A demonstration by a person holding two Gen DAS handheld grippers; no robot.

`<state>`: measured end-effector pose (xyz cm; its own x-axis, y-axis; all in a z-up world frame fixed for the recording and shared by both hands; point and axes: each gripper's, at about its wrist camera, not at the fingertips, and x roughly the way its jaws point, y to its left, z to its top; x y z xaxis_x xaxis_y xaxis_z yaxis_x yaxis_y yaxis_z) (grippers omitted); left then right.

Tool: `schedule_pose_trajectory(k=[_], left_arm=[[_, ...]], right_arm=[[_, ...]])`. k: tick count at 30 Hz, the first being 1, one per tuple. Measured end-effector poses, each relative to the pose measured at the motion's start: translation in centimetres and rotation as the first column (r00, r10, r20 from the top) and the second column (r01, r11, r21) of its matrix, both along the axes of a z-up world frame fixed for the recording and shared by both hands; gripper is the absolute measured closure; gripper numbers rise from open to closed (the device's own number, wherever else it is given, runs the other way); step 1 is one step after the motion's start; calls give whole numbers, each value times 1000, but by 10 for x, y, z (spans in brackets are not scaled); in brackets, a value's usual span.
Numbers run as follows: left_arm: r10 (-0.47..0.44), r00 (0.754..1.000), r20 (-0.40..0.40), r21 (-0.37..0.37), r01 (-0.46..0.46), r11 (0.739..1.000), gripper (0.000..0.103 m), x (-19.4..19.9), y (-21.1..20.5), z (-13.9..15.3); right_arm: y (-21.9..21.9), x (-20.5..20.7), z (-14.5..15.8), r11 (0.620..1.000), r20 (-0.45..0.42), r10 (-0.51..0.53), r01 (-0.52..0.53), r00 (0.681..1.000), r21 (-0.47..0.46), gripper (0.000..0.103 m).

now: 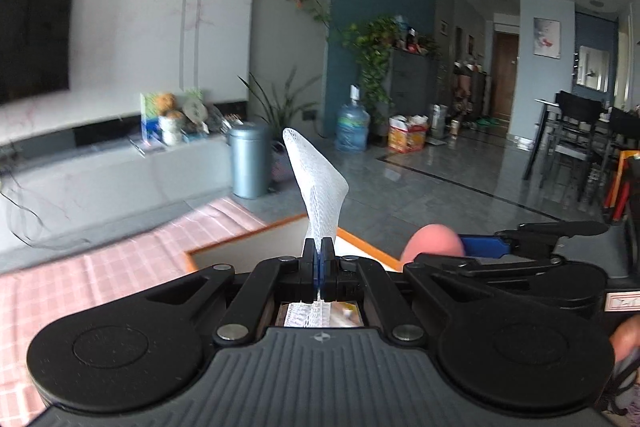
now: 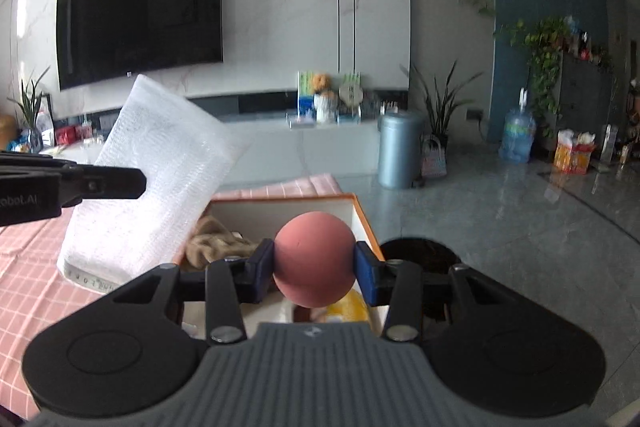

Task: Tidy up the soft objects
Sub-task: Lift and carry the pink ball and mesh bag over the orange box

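My left gripper [image 1: 319,251] is shut on a white bubble-wrap sheet [image 1: 316,183], held edge-on and upright above the orange-rimmed box [image 1: 248,233]. In the right wrist view the same sheet [image 2: 152,179] hangs wide at the left, pinched by the left gripper [image 2: 136,183]. My right gripper [image 2: 315,263] is shut on a pink foam ball [image 2: 315,265], held over the box [image 2: 362,217]. The ball also shows in the left wrist view [image 1: 434,243]. Inside the box lie a tan plush cloth [image 2: 216,239] and a yellow soft item [image 2: 350,307].
The box sits on a table with a pink checked cloth [image 2: 32,267]. Beyond the table are a grey tiled floor [image 2: 500,211], a blue-grey bin [image 2: 400,147], a low TV bench with a wall TV [image 2: 140,19], plants and a water bottle [image 2: 518,141]. Dark dining chairs [image 1: 576,139] stand far right.
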<state>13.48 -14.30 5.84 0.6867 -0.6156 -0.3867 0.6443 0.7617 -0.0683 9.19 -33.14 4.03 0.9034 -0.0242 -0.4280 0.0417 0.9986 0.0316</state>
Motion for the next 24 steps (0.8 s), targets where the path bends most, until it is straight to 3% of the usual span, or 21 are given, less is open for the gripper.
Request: schedule_pose_trajectory(k=[9, 14, 24], left_arm=[[-67, 989, -130, 33, 72, 997, 103, 48, -41, -33], [-73, 973, -219, -8, 73, 997, 103, 81, -54, -40], [-25, 966, -258, 68, 44, 997, 103, 133, -81, -57]], right_arm=[[-32, 38, -22, 1000, -108, 16, -18, 994, -20, 60], [-38, 58, -32, 998, -136, 44, -50, 990, -43, 60], [-44, 101, -42, 990, -179, 90, -107, 980, -88, 60]])
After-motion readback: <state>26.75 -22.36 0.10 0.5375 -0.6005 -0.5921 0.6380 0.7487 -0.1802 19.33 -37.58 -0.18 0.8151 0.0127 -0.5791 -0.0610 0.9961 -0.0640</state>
